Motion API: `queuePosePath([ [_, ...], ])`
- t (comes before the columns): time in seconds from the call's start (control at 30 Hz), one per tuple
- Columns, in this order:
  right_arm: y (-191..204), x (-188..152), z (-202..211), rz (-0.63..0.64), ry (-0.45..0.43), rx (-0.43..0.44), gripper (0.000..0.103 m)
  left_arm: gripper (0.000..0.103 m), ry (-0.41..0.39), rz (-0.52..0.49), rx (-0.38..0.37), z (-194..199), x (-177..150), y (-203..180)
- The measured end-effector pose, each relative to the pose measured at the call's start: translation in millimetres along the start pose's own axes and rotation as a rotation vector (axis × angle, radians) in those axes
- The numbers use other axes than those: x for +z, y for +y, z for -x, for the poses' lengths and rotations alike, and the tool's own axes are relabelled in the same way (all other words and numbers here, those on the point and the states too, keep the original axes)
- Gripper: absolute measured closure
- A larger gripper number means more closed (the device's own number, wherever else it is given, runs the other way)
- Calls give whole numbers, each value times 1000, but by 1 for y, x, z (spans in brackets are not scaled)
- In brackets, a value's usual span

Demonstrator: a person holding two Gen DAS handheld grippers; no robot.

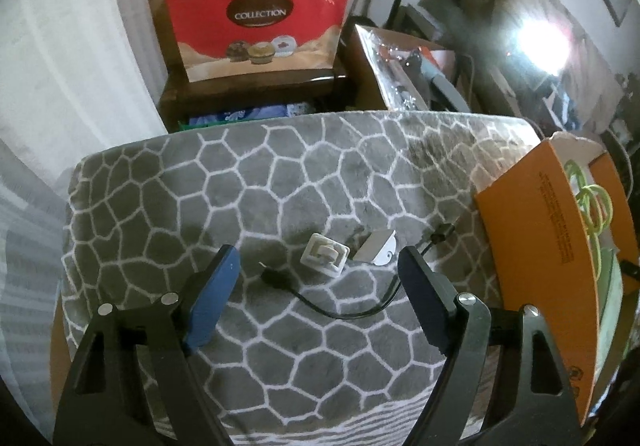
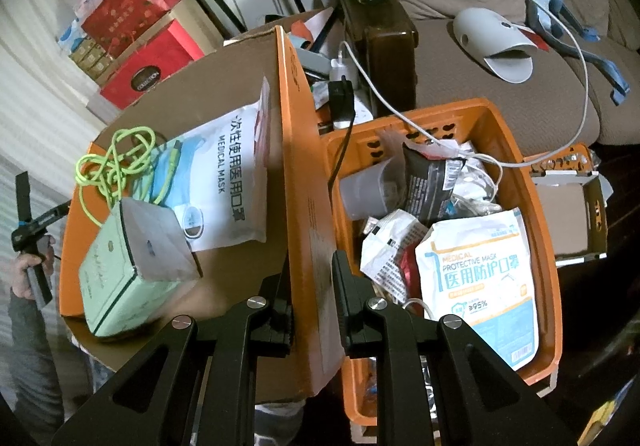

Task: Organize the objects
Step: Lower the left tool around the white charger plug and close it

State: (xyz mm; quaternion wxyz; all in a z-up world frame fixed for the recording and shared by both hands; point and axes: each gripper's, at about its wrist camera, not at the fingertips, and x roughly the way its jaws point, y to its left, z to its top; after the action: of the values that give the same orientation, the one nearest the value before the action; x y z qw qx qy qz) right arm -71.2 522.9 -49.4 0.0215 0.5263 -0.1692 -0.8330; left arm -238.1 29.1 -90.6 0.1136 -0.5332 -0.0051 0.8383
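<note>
While the right gripper [image 2: 310, 286] pinches the cardboard box [image 2: 296, 166] wall, a tilt could spill its green cable [image 2: 116, 162], and the spread, empty left gripper [image 1: 318, 270] might snag the black cable [image 1: 340, 306] beside the white adapter [image 1: 324, 254] on the mat [image 1: 200, 186].

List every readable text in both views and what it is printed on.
"COLLECTION": red paper gift bag.
"MEDICAL MASK", Chinese characters: white mask pouch in orange cardboard box.
"MEDICAL PROTECTIVE MASK", "≥95%": white-blue mask pouch in orange plastic basket.
Box-side print: unreadable.
</note>
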Motion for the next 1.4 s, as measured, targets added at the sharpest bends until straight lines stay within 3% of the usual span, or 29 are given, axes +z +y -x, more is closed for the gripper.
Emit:
queuePosePath([
  [0.4, 10, 1, 12, 33, -17, -29, 91, 24, 14, -17, 0, -9, 1, -8],
  [0.63, 12, 1, 12, 32, -17, -28, 92, 31, 23, -14, -10, -12, 3, -7],
  [0.87, 10, 2, 14, 23, -10, -2, 92, 39, 37, -17, -35, -16, 5, -3],
  [1.1, 2, 5, 13, 2, 11, 55, 90, 39, 56, -34, -25, -25, 6, -4],
  [1.4, 6, 5, 13, 17, 10, 48, 90, 41, 76, -34, -40, -31, 6, -4],
])
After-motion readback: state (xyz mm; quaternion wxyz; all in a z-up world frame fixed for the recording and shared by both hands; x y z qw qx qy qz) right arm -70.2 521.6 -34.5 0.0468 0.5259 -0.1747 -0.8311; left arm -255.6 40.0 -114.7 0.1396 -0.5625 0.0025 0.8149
